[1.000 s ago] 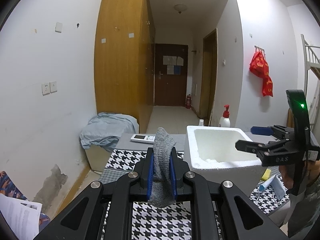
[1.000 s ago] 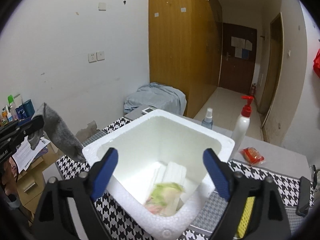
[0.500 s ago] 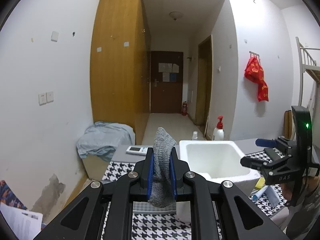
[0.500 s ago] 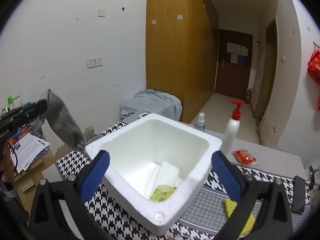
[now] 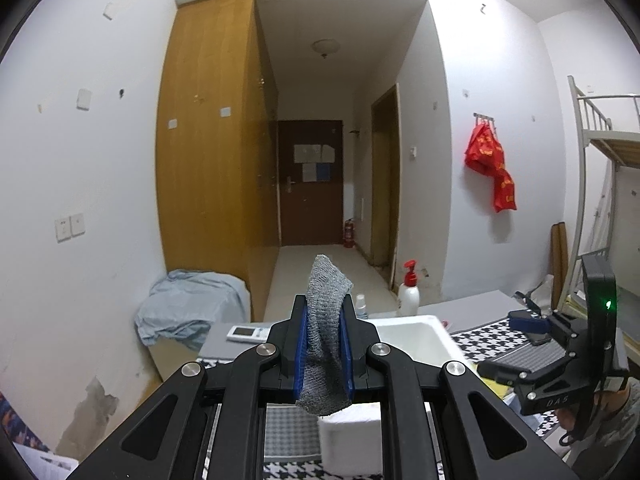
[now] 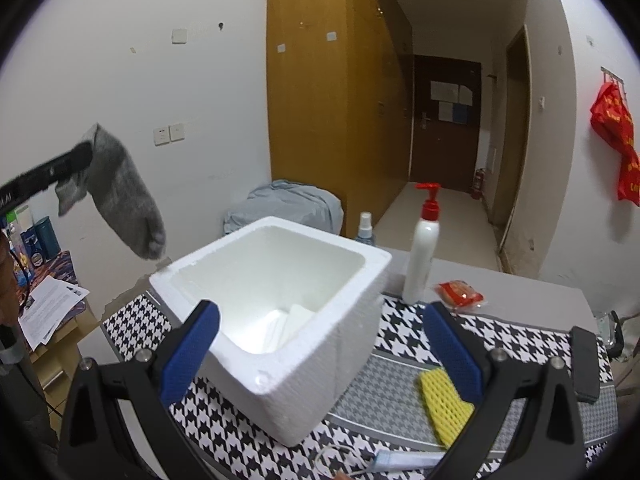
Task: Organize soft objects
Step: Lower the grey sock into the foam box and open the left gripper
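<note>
My left gripper (image 5: pixel 323 344) is shut on a grey knitted sock (image 5: pixel 325 336) and holds it up in the air, left of and above a white foam box (image 5: pixel 416 340). In the right wrist view the sock (image 6: pixel 120 192) hangs from the left gripper (image 6: pixel 86 152) above the box's left corner. The foam box (image 6: pixel 320 360) stands on a houndstooth mat (image 6: pixel 404 332) with white items at its bottom. My right gripper (image 6: pixel 320 344) is open and empty, in front of the box. A yellow foam net (image 6: pixel 444 404) lies on the mat at the right.
A white pump bottle (image 6: pixel 424 252), a small spray bottle (image 6: pixel 365 228) and a red packet (image 6: pixel 460 292) stand behind the box. A black phone (image 6: pixel 584 364) lies at the right edge. A remote (image 5: pixel 248 333) lies on the table. Papers (image 6: pixel 52 308) lie on a low desk at the left.
The left gripper has risen with the sock. The right gripper has drawn back from the box, so the box looks lower and farther in both views.
</note>
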Demonstrator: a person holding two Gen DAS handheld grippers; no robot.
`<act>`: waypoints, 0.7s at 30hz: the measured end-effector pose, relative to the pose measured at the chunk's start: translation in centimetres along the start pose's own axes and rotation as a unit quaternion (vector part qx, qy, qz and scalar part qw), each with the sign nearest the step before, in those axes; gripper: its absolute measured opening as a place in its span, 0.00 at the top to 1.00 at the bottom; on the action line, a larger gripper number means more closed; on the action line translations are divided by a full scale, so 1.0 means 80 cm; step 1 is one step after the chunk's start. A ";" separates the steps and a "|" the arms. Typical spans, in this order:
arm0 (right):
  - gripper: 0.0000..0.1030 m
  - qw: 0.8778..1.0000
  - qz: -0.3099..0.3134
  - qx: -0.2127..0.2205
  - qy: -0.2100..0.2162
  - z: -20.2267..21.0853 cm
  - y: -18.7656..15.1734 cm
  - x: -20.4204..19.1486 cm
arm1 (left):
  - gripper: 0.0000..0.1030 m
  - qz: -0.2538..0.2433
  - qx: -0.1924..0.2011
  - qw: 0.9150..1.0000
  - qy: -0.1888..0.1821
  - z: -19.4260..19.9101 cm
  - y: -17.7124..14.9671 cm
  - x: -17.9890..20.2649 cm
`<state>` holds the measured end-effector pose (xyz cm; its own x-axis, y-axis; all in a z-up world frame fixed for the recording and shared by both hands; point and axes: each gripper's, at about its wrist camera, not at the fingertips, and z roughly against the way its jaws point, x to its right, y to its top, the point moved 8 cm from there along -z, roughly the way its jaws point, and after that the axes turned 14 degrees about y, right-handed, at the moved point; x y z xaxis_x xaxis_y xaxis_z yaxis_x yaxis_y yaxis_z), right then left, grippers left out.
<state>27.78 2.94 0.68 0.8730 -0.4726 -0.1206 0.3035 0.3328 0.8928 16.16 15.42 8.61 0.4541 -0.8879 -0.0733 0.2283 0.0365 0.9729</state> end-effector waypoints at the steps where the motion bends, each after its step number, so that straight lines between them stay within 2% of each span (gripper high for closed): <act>1: 0.00 1.000 -0.002 0.001 -0.002 0.002 -0.001 0.002 | 0.85 -0.002 0.001 1.000 -0.004 -0.001 0.002 0.003; 11: 0.00 1.000 -0.009 0.005 -0.024 0.027 -0.015 0.019 | 0.85 -0.011 -0.006 0.999 -0.039 -0.014 0.006 0.037; 21: 0.00 0.999 -0.024 0.009 -0.047 0.047 -0.026 0.042 | 0.85 -0.025 -0.029 0.997 -0.067 -0.033 -0.005 0.067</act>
<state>28.68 -2.41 0.05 0.8174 -0.5626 -0.1234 0.3372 0.2937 0.8944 20.78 11.84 7.28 0.3226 -0.9425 -0.0870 0.2980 0.0138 0.9545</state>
